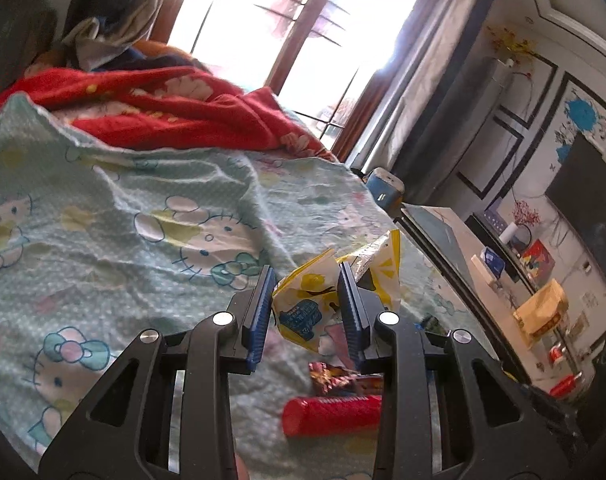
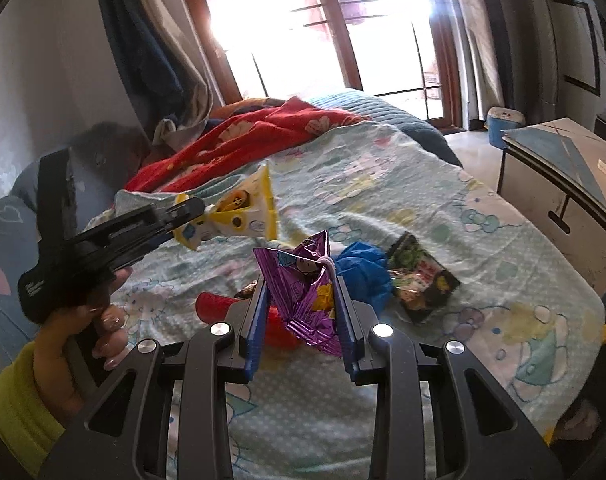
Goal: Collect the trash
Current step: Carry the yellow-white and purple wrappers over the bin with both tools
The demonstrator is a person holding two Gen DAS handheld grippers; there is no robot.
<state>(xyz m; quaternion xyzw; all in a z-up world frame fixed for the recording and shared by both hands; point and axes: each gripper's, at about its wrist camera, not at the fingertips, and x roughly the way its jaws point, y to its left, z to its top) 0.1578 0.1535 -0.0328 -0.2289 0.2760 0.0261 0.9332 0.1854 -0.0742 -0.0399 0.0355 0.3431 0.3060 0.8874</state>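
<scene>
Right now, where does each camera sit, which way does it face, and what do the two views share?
Left wrist: on the left tool, looking along the bed toward the window; its fingers pinch a crumpled yellow-and-white snack wrapper.
Right wrist: on the right tool, facing the same window; it grips a crinkled purple foil wrapper; the person's left hand and yellow sleeve show.
Shared: yellow wrapper, red cylinder, cartoon-print bedsheet.

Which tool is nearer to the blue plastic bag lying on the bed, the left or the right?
Right. The right tool, shut on a purple wrapper, is just beside the blue plastic bag. The left tool, holding a yellow wrapper, is raised farther away.
</scene>
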